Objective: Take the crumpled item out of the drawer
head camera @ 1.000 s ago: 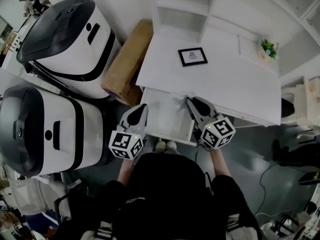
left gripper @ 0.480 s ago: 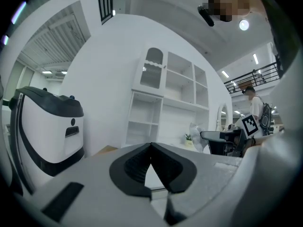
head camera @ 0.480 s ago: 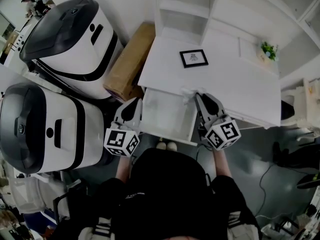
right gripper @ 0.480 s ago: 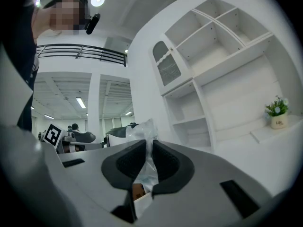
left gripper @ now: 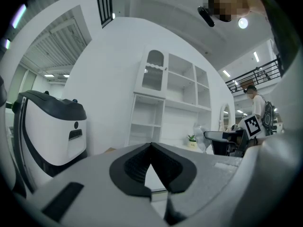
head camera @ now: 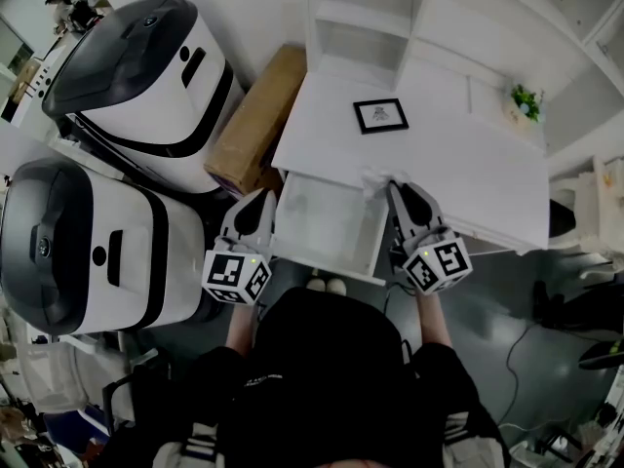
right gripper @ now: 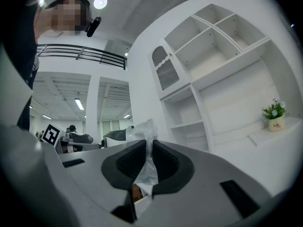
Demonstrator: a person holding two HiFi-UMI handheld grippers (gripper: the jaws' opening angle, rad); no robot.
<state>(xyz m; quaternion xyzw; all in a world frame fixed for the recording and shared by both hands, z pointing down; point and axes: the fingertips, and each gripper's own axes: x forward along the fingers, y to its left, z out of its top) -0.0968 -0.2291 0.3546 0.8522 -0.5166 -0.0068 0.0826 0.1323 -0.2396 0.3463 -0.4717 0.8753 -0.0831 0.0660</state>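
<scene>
One crumpled plastic (right gripper: 143, 132), translucent, whitish (creased)

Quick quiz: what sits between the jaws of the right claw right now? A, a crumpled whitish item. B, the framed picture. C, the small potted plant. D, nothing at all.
A: the right gripper view shows the crumpled item pinched in the right claw, its wrinkled top poking up above the pads.
</scene>
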